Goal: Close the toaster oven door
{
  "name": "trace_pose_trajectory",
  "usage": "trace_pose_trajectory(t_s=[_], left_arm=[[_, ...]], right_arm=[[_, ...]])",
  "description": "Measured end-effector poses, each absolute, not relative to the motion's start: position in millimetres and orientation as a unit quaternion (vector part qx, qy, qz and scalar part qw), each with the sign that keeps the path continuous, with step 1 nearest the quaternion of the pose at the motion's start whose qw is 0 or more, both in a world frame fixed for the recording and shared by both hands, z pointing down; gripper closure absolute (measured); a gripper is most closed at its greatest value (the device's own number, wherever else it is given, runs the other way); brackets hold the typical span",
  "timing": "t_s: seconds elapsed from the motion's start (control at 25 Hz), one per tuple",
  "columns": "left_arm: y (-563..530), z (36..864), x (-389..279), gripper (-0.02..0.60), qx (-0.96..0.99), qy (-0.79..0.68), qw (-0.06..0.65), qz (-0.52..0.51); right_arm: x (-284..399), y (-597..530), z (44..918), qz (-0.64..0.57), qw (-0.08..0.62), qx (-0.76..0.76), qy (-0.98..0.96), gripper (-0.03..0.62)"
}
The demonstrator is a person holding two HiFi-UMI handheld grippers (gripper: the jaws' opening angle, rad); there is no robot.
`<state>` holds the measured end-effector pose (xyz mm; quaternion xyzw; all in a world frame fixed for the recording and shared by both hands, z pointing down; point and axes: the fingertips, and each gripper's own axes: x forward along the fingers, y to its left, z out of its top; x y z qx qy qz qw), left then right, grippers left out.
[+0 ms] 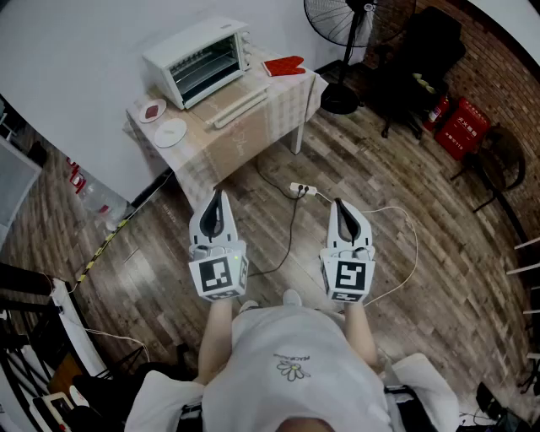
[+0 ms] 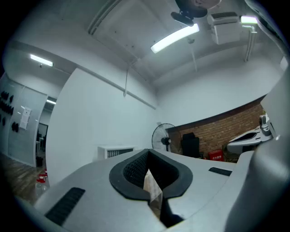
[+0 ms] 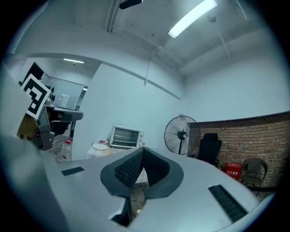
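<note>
A white toaster oven (image 1: 198,57) stands at the back of a small table (image 1: 253,126) by the wall, far ahead of me. Its glass door looks upright against the front. It also shows small in the right gripper view, toaster oven (image 3: 127,137), and half hidden in the left gripper view, toaster oven (image 2: 115,151). My left gripper (image 1: 217,202) and right gripper (image 1: 340,209) are held side by side over the wood floor, well short of the table. Both point toward it, with jaws together and nothing between them: left gripper (image 2: 148,155), right gripper (image 3: 143,154).
On the table lie a red oven mitt (image 1: 284,66), a white plate (image 1: 170,132), a small dish (image 1: 153,110) and a long white tray (image 1: 240,108). A power strip (image 1: 302,189) with cables lies on the floor between me and the table. A standing fan (image 1: 342,25), black chair (image 1: 422,59) and red boxes (image 1: 462,126) stand at the right.
</note>
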<state>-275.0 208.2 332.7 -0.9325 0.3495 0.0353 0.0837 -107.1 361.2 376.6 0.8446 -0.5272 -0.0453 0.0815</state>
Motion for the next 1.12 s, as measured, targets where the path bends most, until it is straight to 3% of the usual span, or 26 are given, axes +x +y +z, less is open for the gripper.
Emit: trace_pose_trajectory(t_s=[0.4,0.68,1.12], left_arm=[[217,337,-258,0.565,-0.931,0.352,0.089,0.035],[228,333,-239,0.565,-0.933,0.343,0.108,0.03],[234,327,-227,0.565,-0.929,0.345,0.13,0.042]], right_arm=[[-88,367,384,-0.03,0.065,0.84,-0.537,0.585],[-77,381,396,0.007,0.003,0.836,-0.549,0.585],[-67,373,399,0.0,0.0,0.824,-0.566,0.585]])
